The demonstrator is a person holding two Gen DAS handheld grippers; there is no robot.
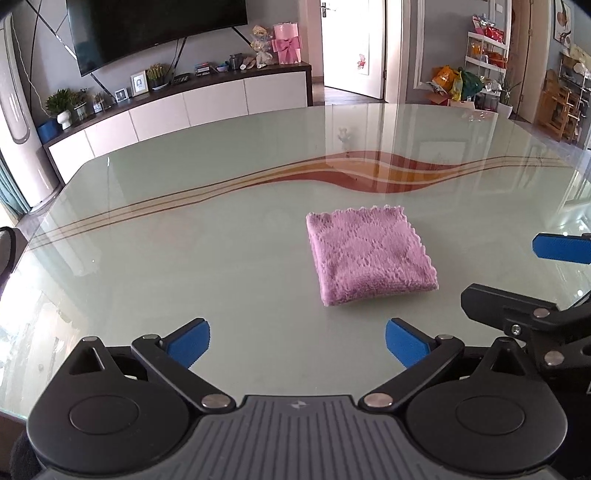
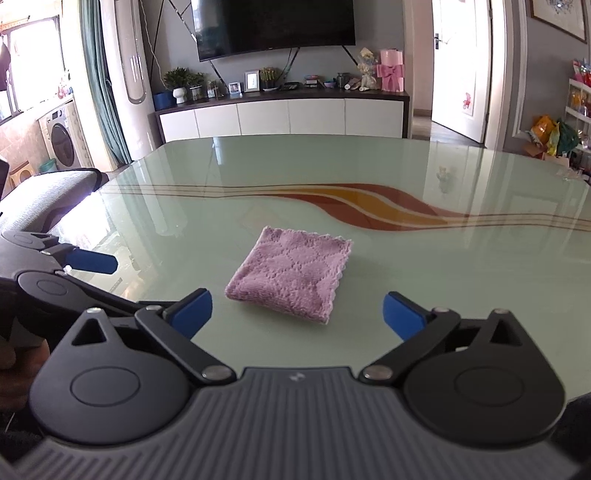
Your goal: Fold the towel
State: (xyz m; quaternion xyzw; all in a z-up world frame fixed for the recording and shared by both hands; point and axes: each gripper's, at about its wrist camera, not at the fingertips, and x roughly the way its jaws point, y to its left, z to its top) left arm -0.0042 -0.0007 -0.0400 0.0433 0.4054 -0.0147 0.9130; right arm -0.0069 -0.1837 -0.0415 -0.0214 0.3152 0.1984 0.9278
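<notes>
A pink towel (image 1: pixel 369 254) lies folded into a small thick square on the pale green glass table (image 1: pixel 184 240). In the right wrist view the same towel (image 2: pixel 291 277) lies just beyond the fingertips. My left gripper (image 1: pixel 297 343) stands open above the table, nearer than the towel, with nothing between its blue pads. My right gripper (image 2: pixel 297 315) is open too, hanging over the towel's near edge without touching it. Each gripper shows at the edge of the other's view: the right one (image 1: pixel 554 266) at the right, the left one (image 2: pixel 74 266) at the left.
The table carries a red and orange wave pattern (image 1: pixel 369 173) across its middle. A grey chair back (image 2: pixel 48 195) stands at the table's left edge. Beyond the far edge are a white low cabinet (image 2: pixel 288 116) and a wall-mounted television (image 2: pixel 273 26).
</notes>
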